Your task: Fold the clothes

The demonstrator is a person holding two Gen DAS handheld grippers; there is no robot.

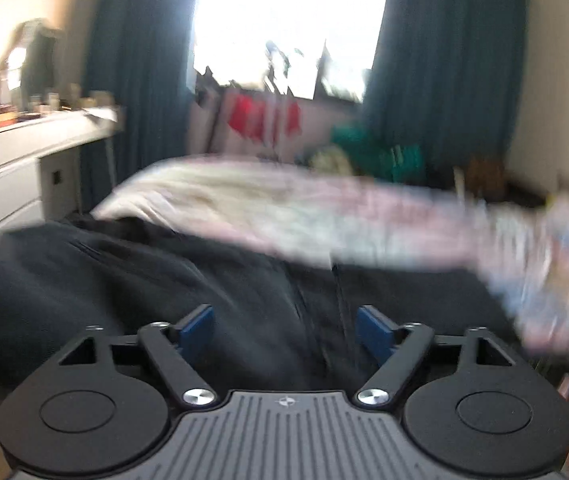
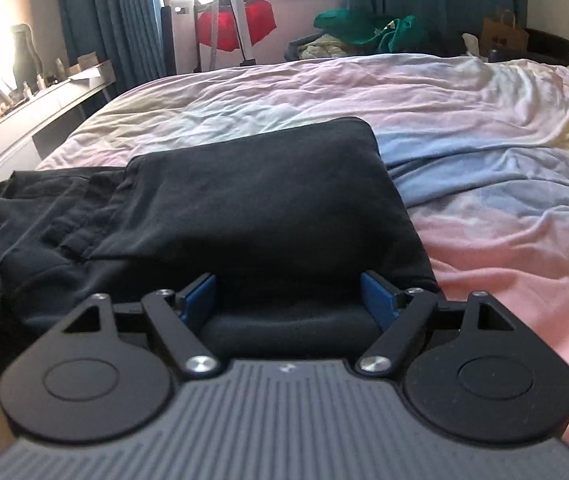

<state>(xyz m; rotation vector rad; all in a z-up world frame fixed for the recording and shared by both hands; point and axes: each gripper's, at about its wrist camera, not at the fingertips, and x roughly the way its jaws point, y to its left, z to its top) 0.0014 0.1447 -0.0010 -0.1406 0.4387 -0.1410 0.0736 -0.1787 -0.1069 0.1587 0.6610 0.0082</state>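
Observation:
A black garment (image 2: 252, 200) lies on the bed, its right part folded into a thick rectangle, its left part rumpled (image 2: 36, 220). My right gripper (image 2: 288, 300) is open, its blue pads (image 2: 200, 300) on either side of the fold's near edge, low over the cloth. In the blurred left wrist view the same black garment (image 1: 164, 280) fills the foreground. My left gripper (image 1: 284, 332) is open and empty just above it.
The bed sheet (image 2: 484, 140) is pastel pink, blue and cream, and stretches right and far. A white desk (image 2: 44, 108) with clutter stands at left. A drying rack with red cloth (image 2: 236, 24) and a green bag (image 2: 364, 28) stand beyond the bed, under the window.

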